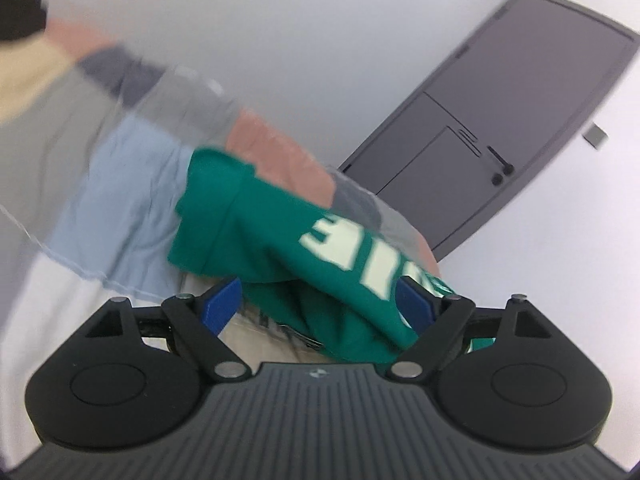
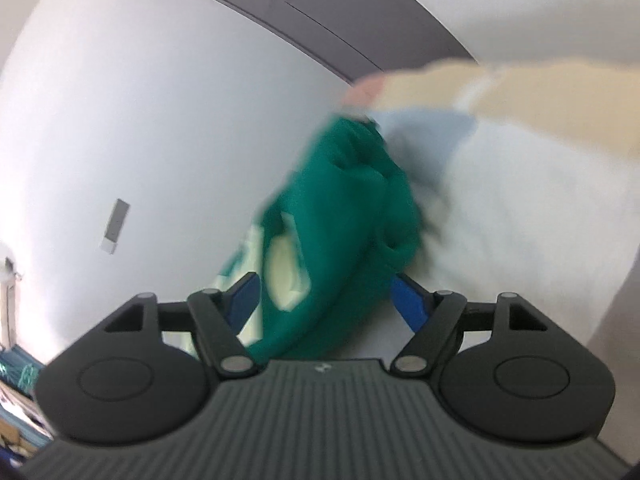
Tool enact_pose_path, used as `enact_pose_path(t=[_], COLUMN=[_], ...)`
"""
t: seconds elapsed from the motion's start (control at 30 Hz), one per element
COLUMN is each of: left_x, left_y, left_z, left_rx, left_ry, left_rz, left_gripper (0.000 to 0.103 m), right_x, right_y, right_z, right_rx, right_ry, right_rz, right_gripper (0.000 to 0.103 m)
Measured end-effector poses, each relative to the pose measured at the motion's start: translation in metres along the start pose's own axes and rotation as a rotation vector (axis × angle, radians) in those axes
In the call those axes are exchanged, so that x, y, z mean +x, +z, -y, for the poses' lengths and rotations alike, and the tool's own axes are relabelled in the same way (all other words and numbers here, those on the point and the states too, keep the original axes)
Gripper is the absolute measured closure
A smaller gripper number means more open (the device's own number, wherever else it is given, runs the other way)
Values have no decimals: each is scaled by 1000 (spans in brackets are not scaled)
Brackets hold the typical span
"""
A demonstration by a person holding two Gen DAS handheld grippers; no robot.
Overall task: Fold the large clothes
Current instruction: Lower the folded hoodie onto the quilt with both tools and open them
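A green shirt with cream lettering (image 1: 256, 232) lies bunched on the bed, just ahead of my left gripper (image 1: 320, 300). The gripper's blue fingers (image 1: 224, 304) stand wide apart, and a loose fold of the shirt runs between them without being pinched. In the right wrist view, blurred, the same green shirt (image 2: 344, 216) hangs crumpled in front of my right gripper (image 2: 326, 298). That gripper is open too, with cloth between its blue fingers (image 2: 408, 300) but not clamped.
Behind the shirt lie a light blue cloth (image 1: 120, 200), a pink one (image 1: 276, 148) and grey ones. A grey door (image 1: 500, 120) stands in the white wall. The right view shows a cream cloth (image 2: 520, 96), white bedding (image 2: 520, 220) and clutter (image 2: 16, 380) at the lower left.
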State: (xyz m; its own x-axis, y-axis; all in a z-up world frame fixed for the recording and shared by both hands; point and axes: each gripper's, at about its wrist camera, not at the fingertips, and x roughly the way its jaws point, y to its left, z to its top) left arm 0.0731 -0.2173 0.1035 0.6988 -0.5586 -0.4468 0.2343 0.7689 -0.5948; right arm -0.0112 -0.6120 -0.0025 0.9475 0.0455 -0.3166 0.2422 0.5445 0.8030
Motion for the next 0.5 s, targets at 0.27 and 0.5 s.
enact_pose_path(t=[0.27,0.5], left_x=[-105,-185], left_y=[12,-4], left_z=[82,121], left_rx=[235,373], left_ry=[42,64], left_rz=[87,144], left_gripper=[16,16], right_x=[-105,-175], right_y=[-5,-39], right_z=[-106,-184], right_rx=[-246,-498], right_ry=[129,176], right_rz=[121,178], right_gripper=[27,27])
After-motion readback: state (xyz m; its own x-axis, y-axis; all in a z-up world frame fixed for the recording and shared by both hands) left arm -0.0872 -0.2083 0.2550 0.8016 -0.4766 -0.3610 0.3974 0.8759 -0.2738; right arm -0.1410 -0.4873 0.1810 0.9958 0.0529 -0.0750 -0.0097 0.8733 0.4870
